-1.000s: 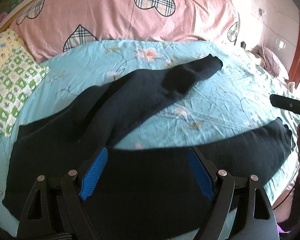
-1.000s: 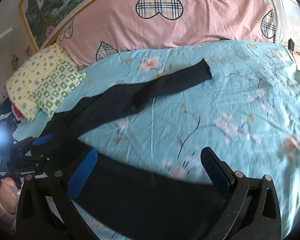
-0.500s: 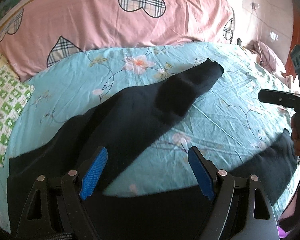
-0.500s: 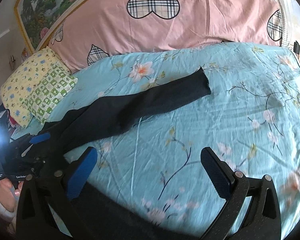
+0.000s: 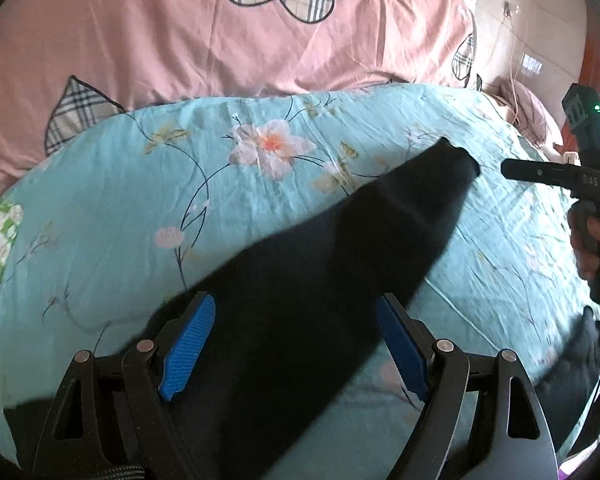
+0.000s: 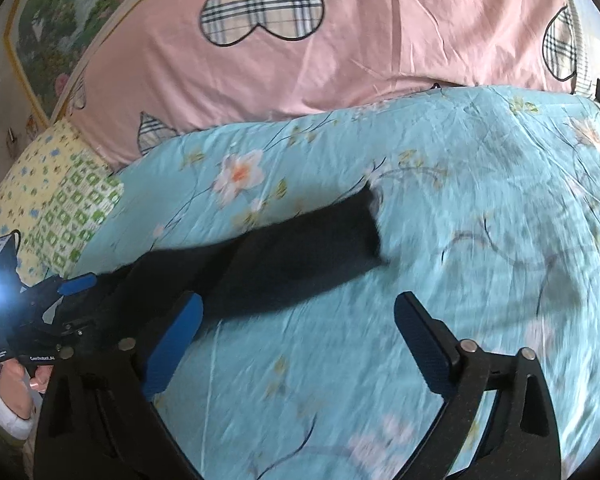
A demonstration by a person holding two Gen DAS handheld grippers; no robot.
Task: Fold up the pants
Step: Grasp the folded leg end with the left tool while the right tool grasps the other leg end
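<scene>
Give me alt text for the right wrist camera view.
The open right gripper hangs over a turquoise floral bedsheet, nothing between its jaws, which have just been closing slightly. A black pant leg lies ahead, with the left gripper at far left.

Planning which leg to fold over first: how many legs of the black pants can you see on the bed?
2: one black pant leg stretches diagonally across the teal floral bedsheet; the second leg's end shows at the sheet's right edge, mostly hidden.
</scene>
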